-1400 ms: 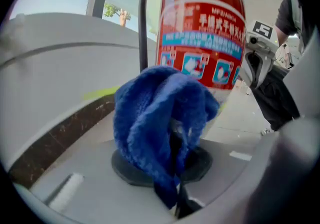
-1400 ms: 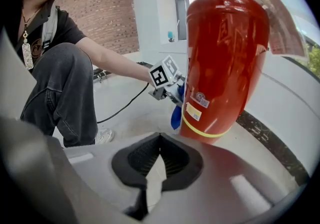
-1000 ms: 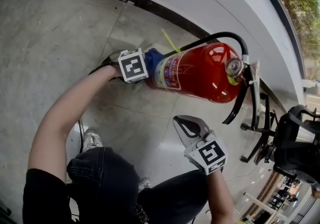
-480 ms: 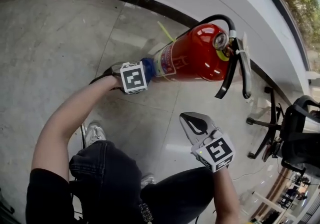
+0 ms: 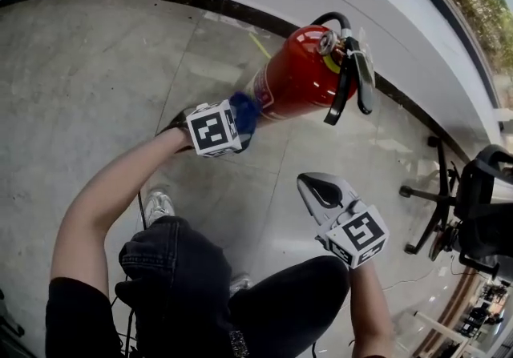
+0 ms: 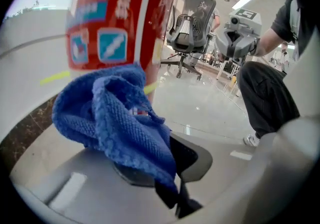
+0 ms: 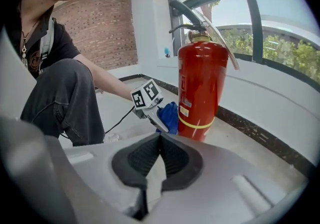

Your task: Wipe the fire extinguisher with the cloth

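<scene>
Left gripper (image 5: 238, 118) is clamped on the cloth (image 6: 117, 118), bunched at the low body of the extinguisher (image 7: 202, 87), which stands upright on the floor (image 5: 96, 68) by the wall (image 7: 280, 97). Our right gripper (image 7: 160, 143) is closed, empty. We judge the cloth soft and light, and the extinguisher heavy and slick, best steadied at its neck. Only the left gripper view shows the pinch on the cloth.

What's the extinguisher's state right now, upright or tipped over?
Upright. The right gripper view shows the fire extinguisher standing vertical on its base on the floor, not lying on its side.
</scene>
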Demonstrator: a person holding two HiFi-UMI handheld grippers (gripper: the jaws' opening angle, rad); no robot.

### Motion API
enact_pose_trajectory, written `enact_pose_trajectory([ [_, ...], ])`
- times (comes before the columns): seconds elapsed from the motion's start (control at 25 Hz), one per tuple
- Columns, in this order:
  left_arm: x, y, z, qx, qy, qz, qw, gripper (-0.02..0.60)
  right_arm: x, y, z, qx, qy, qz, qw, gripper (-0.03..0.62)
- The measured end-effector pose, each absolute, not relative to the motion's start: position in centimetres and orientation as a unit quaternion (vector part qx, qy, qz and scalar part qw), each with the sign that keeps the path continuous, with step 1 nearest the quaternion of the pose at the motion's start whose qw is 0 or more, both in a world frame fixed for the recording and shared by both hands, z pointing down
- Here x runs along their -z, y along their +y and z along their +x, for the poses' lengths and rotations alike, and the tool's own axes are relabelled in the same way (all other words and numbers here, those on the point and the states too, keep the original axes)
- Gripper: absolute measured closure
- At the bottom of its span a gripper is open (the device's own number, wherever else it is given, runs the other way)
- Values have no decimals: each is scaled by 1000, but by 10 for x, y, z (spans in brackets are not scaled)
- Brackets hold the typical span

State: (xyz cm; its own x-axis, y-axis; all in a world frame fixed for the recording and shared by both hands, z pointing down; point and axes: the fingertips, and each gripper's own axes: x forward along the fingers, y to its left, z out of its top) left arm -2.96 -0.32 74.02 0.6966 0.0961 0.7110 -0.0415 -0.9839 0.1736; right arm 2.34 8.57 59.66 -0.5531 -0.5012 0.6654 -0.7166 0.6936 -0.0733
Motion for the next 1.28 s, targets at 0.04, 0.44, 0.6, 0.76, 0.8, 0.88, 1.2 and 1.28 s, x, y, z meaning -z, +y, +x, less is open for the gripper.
enact_pose_trajectory([
  [0.04, -727, -6, -32, -385, 12, 919, 82, 525, -591, 81, 20, -174, -864, 356, 309, 591],
  [0.44, -558, -62, -93, -369, 16, 929, 4, 525, -512, 61, -35, -217, -872, 343, 274, 591],
  [0.6, -502, -75, -101, -355, 12, 934, 29, 525, -461, 47, -35, -244, -861, 366, 254, 591],
  [0.76, -452, -83, -100, -349, 29, 936, 43, 520, -403, 32, -39, -266, -851, 383, 243, 591],
  [0.8, -439, -85, -98, -345, 39, 937, 45, 520, -388, 29, -38, -269, -847, 391, 238, 591],
  [0.88, -412, -88, -91, -334, 60, 939, 49, 518, -359, 16, -33, -269, -842, 410, 224, 591],
  [1.2, -346, -87, -50, -301, 125, 944, 45, 517, -290, -61, -15, -278, -834, 451, 153, 507],
  [1.28, -349, -83, -40, -315, 150, 937, 24, 515, -291, -76, -7, -270, -838, 451, 143, 438],
])
